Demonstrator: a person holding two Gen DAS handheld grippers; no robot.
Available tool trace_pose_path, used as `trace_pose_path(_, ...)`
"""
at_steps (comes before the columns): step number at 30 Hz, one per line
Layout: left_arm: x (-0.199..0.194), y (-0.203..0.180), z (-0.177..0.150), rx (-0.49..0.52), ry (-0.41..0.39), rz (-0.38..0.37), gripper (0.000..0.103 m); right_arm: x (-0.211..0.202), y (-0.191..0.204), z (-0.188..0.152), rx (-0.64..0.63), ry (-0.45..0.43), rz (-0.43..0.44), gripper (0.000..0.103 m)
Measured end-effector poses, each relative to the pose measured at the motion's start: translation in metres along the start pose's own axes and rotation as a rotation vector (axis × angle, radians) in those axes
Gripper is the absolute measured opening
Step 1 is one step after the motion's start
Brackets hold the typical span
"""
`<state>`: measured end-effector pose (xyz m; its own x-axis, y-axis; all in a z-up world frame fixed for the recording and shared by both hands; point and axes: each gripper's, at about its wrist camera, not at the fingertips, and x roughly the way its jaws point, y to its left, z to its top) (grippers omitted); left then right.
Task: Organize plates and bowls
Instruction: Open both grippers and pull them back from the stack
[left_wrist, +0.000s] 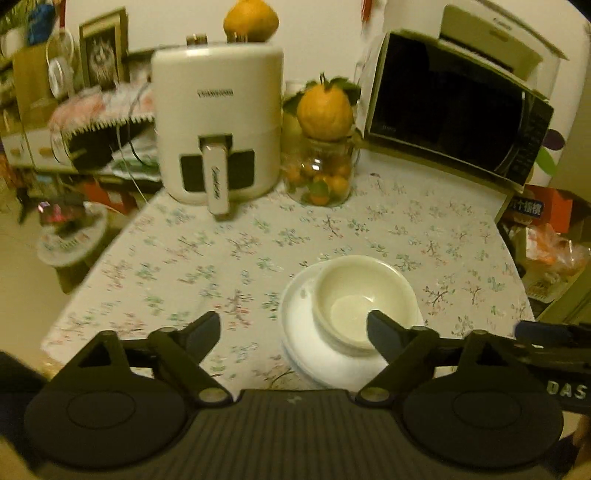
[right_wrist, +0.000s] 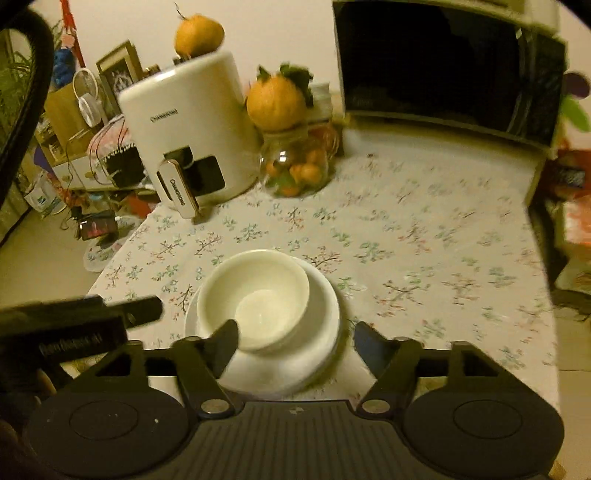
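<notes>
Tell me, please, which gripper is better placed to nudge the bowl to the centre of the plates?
Probably the right gripper: open, it frames the off-centre bowl on the plates; the left gripper sits beside them.

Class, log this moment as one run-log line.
left hand-held gripper: open, empty | right hand-held gripper: open, empty | bowl: on plates | table

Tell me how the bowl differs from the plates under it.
The bowl is deep with steep walls; the plates are shallow and flat. The bowl is narrower, and the plates' rim shows around it. The bowl sits on top; the plates rest on the tablecloth. Both are plain white and empty.
</notes>
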<state>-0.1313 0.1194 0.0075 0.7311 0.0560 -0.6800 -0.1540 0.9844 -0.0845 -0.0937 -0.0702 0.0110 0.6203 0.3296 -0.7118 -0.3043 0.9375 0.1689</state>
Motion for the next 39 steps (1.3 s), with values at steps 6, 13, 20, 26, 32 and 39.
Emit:
trace_pose_path(6, -0.043, 0.009, -0.010, 0.047, -0.070, 0.049, 0.103, -0.047, 0.007, -0.023, 0.051, -0.082, -0.026, 0.089)
trace_pose_path(13, -0.077, 0.016, -0.011, 0.024, -0.104, 0.045, 0.103, -0.096, 0.026, -0.031, 0.022, -0.145, -0.015, 0.101)
trace_pose_path(20, -0.086, 0.016, -0.011, 0.041, -0.130, 0.050, 0.103, -0.111, 0.041, -0.036, -0.011, -0.147, -0.014, 0.101)
trace_pose_path(26, -0.086, 0.016, -0.012, 0.041, -0.126, 0.049, 0.103, -0.109, 0.043, -0.038, -0.004, -0.136, -0.013, 0.101)
trace_pose_path(32, -0.086, 0.013, -0.013, 0.047, -0.117, 0.047, 0.103, -0.104, 0.041, -0.041, 0.011, -0.119, -0.017, 0.101)
trace_pose_path(39, -0.085, 0.009, -0.015, 0.062, -0.102, 0.038, 0.103, -0.101, 0.038, -0.044, 0.025, -0.107, -0.021, 0.101)
